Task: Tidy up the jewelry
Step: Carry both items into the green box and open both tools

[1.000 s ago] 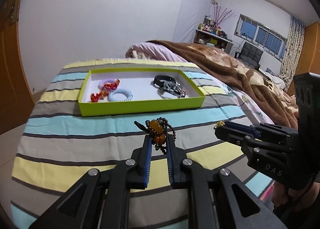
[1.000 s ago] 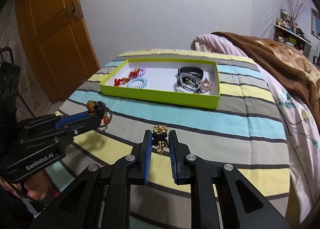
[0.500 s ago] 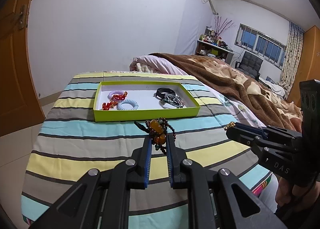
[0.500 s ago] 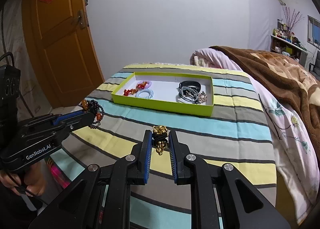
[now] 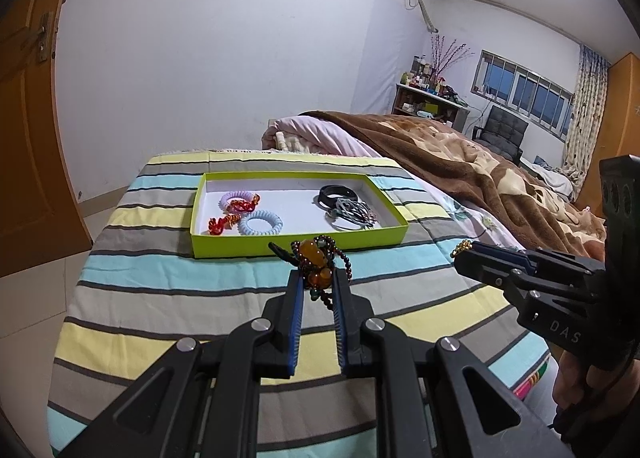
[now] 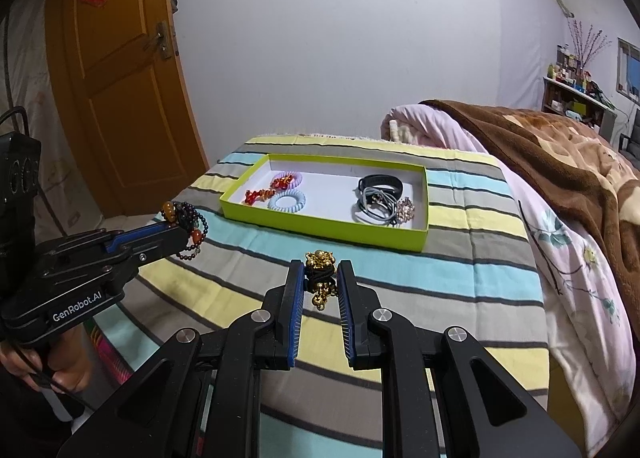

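Left wrist view, fingers (image 5: 298, 290) pinching amber bead bracelet (image 5: 316, 270) at tips, right fingers (image 6: 298, 290) pinching gold charm (image 6: 320, 274).

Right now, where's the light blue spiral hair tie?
In the left wrist view the light blue spiral hair tie lies inside the green tray, left half near the front wall, just right of the red bead piece.

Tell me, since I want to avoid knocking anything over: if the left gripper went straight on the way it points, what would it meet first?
Probably the near wall of the green tray, directly ahead of the left gripper, which is shut on the amber bead bracelet. Depth is unclear; if held high enough, it might pass above the wall.
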Available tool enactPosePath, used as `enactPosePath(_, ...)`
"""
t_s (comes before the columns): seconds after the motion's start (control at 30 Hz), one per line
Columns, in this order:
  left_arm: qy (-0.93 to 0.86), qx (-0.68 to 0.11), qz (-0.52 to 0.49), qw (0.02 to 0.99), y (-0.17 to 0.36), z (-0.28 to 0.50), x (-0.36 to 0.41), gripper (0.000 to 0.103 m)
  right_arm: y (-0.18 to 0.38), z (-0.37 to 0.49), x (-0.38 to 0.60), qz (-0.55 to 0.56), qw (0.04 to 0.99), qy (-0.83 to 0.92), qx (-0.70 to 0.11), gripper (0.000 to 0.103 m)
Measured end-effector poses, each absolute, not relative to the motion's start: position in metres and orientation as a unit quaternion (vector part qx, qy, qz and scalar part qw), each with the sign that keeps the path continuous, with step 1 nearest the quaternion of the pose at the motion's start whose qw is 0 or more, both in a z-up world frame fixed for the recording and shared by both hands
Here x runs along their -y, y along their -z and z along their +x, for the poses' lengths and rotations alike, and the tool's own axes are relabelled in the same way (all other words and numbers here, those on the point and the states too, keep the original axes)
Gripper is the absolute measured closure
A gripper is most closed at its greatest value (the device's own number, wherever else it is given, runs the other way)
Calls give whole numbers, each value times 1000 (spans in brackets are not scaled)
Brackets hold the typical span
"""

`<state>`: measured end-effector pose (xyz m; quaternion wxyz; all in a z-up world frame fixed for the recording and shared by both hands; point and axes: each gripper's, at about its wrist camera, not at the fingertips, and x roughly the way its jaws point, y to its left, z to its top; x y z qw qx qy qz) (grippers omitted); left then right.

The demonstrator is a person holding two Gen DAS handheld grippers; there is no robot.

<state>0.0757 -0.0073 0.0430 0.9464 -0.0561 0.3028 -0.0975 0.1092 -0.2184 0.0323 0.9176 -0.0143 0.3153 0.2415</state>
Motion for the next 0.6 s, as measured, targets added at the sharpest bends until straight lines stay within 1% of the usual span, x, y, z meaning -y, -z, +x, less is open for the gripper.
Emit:
enactPosePath(0.27,88,-303,-56,947,-43,108,-5,88,-30,141,207,-20,915,-247,-319,86)
enactPosePath(0.6,92,-308,-50,946,-38,176,-16,88,-21,205,189,-15,908,-255,-331,86)
